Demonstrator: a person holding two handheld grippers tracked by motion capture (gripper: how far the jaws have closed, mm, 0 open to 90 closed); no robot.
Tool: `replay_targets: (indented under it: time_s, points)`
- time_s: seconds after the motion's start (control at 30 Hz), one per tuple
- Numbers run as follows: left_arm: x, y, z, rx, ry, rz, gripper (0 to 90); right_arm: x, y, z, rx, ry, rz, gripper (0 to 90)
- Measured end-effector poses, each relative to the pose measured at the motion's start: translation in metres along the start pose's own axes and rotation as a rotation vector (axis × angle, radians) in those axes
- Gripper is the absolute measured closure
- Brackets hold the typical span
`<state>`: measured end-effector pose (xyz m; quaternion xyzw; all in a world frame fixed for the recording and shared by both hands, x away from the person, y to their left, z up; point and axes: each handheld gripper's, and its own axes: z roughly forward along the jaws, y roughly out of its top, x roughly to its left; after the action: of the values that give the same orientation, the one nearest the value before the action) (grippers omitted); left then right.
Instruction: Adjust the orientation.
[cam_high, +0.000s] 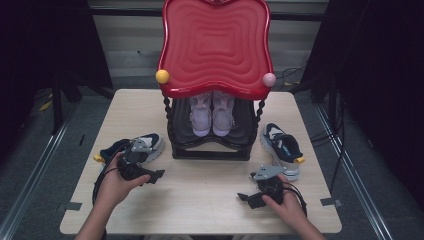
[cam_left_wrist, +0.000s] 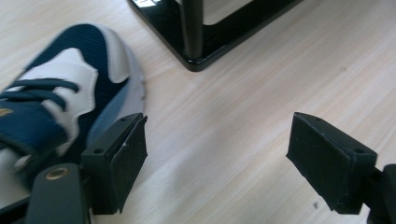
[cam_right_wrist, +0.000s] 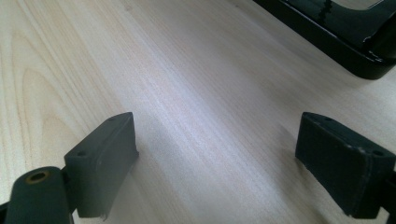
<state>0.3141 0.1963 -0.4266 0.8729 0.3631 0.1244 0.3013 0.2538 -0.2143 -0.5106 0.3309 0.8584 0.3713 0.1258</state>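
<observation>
While the left gripper (cam_high: 155, 175) hovers wide and empty at lower left, the left shoe (cam_high: 132, 148) lies just beside it, left of the rack (cam_high: 210, 150). Approach the heel collar squarely before closing. Right gripper (cam_high: 244, 196), lower right, also wide over bare tabletop (cam_high: 200, 200); right shoe (cam_high: 282, 147) nearby.

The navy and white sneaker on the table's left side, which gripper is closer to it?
Left. The left gripper, open, sits right beside the navy and white sneaker; the right gripper, open, is across the table near the other sneaker.
</observation>
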Motion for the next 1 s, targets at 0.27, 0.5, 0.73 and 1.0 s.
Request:
replay_targets:
  time_s: [0.27,0.5,0.73,1.0]
  points:
    - [0.011,0.002,-0.009,0.003,0.033,-0.007,19.2,0.0,0.0,0.0,0.0,0.0,0.0,11.7]
    - [0.025,-0.007,-0.013,-0.003,0.072,-0.022,18.9,0.0,0.0,0.0,0.0,0.0,0.0,11.8]
    - [0.032,-0.008,-0.018,-0.024,0.077,-0.023,20.7,0.0,0.0,0.0,0.0,0.0,-0.001,11.7]
    - [0.035,-0.007,-0.023,-0.03,0.087,-0.029,23.0,0.0,0.0,0.0,0.0,0.0,0.0,11.8]
